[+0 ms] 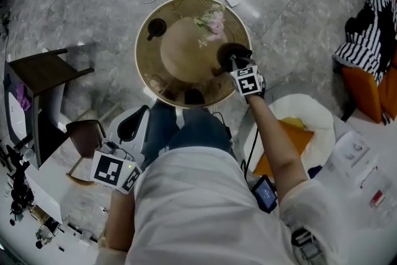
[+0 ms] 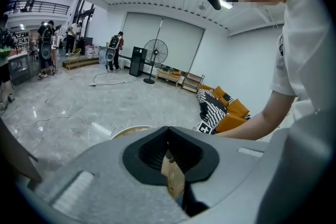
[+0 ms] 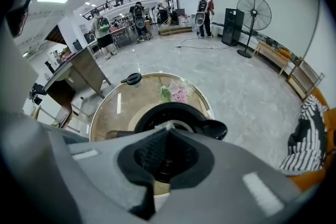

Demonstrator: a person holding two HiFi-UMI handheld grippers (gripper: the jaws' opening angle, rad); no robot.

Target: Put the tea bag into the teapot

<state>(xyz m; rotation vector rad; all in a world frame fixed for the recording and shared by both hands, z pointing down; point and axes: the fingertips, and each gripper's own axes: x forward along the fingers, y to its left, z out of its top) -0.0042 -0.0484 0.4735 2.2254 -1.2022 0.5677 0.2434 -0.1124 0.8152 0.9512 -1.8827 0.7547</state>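
Black teapot [image 3: 181, 110] beneath right tool [image 3: 168, 131], lid [image 3: 131, 79] apart, flowers [image 3: 178, 93] near

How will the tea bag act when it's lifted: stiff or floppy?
Probably floppy: the tea bag looks creased where the left gripper pinches it. Likely light, since that small pinch holds it. Its paper might tear.

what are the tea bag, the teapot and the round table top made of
The tea bag looks like thin brown paper, matte and creased, pinched in the jaws of the left gripper. The teapot is glossy black, perhaps glazed ceramic or enamelled metal; the sheen alone doesn't settle it. The table top looks like tinted glass, since its cone-shaped base shows through it.
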